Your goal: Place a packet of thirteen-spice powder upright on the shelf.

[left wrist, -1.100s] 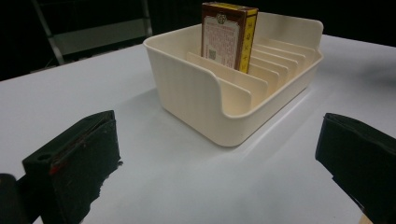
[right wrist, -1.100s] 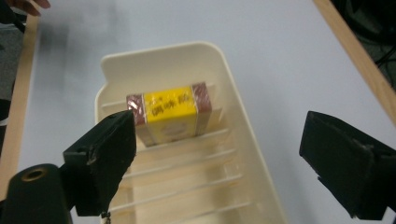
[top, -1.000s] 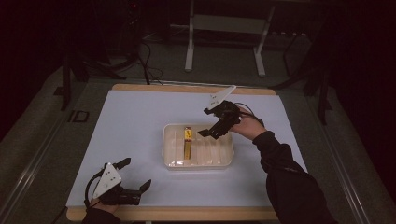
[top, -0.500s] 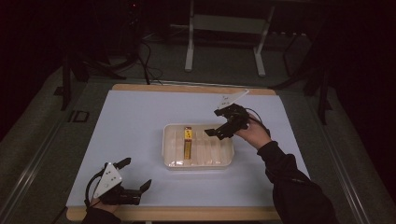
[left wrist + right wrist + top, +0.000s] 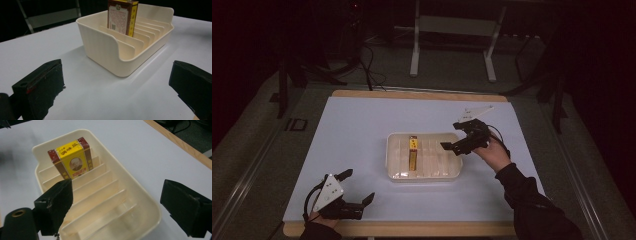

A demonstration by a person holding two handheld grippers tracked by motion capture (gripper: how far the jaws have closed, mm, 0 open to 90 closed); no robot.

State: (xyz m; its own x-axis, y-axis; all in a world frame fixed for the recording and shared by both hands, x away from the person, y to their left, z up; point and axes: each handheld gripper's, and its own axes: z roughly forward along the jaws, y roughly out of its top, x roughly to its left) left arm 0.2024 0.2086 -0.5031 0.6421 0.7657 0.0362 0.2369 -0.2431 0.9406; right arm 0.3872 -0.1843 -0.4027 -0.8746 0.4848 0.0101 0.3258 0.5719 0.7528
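A cream slotted tray (image 5: 390, 165) sits mid-table. One yellow and brown box (image 5: 413, 151) stands on edge in a slot near its left end. My right gripper (image 5: 453, 136) hovers open just past the tray's right end, nothing between its jaws. My left gripper (image 5: 358, 185) rests open near the table's front left, well short of the tray. The left gripper view has that gripper (image 5: 116, 87) open over bare table, facing the tray (image 5: 100, 42) and box (image 5: 122, 16). The right gripper view has that gripper (image 5: 120, 207) open above the tray (image 5: 150, 205), box (image 5: 71, 161) in a far slot.
The white table top (image 5: 362, 125) has a wooden edge (image 5: 412, 228) along the front. Metal stand legs (image 5: 414, 50) and cables lie on the dark floor behind the table. The tray's other slots hold nothing.
My right gripper has drifted right and a little toward the person, off the tray's right end. The left gripper and the box have stayed put.
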